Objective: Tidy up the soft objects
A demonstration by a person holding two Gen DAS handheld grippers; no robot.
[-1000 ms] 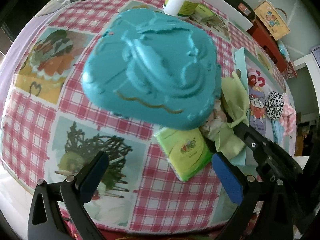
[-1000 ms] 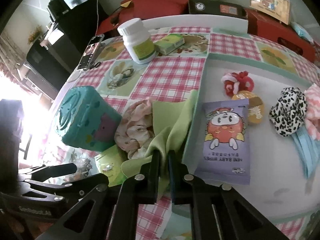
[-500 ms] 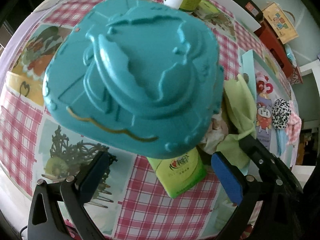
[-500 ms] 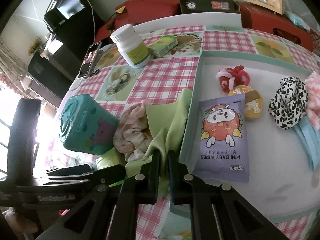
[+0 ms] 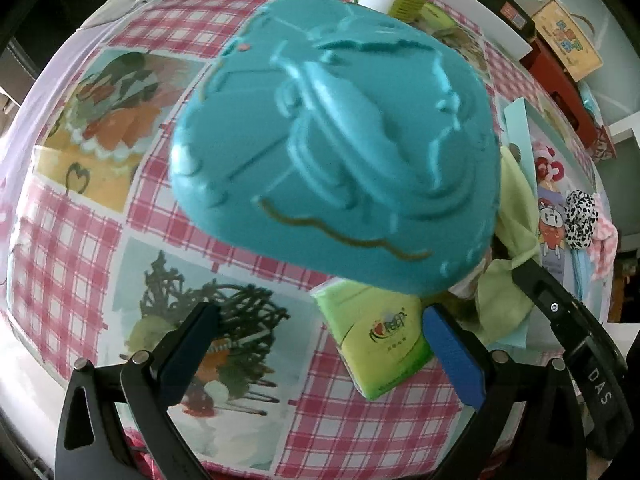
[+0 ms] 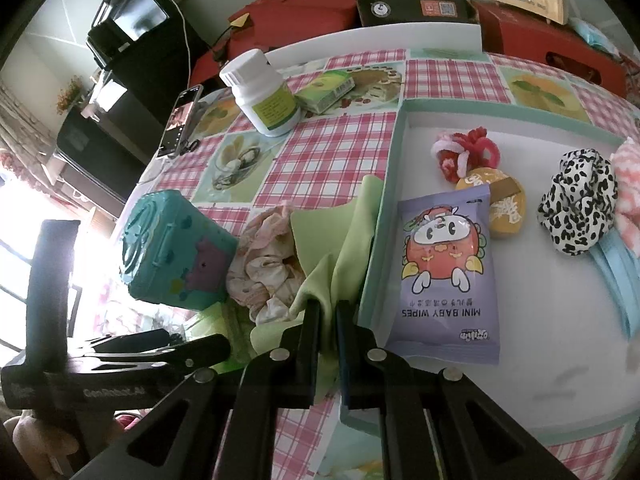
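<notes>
My right gripper (image 6: 328, 320) is shut on a fold of the light green cloth (image 6: 340, 240), which drapes over the mint rim of the white tray (image 6: 384, 216). A crumpled pink floral cloth (image 6: 268, 264) lies against it, beside the teal handled box (image 6: 172, 252). In the left wrist view that teal box (image 5: 336, 152) fills the middle. My left gripper (image 5: 320, 348) hangs open just in front of it, with nothing between the pads. A green tissue pack (image 5: 380, 332) lies on the table by its blue right pad (image 5: 452, 356). The green cloth (image 5: 516, 208) shows at the right.
The tray holds a baby wipes pack (image 6: 448, 272), a leopard scrunchie (image 6: 576, 208), a red hair tie (image 6: 468, 152), a yellow round packet (image 6: 504, 204) and a blue mask (image 6: 616, 276). A white bottle (image 6: 264, 92), a small green pack (image 6: 324, 88) and a phone (image 6: 180, 120) sit farther back on the checked tablecloth.
The left gripper has come down closer to the teal box, which now looks larger and sits more to the right. The right gripper keeps its hold on the green cloth, almost still.
</notes>
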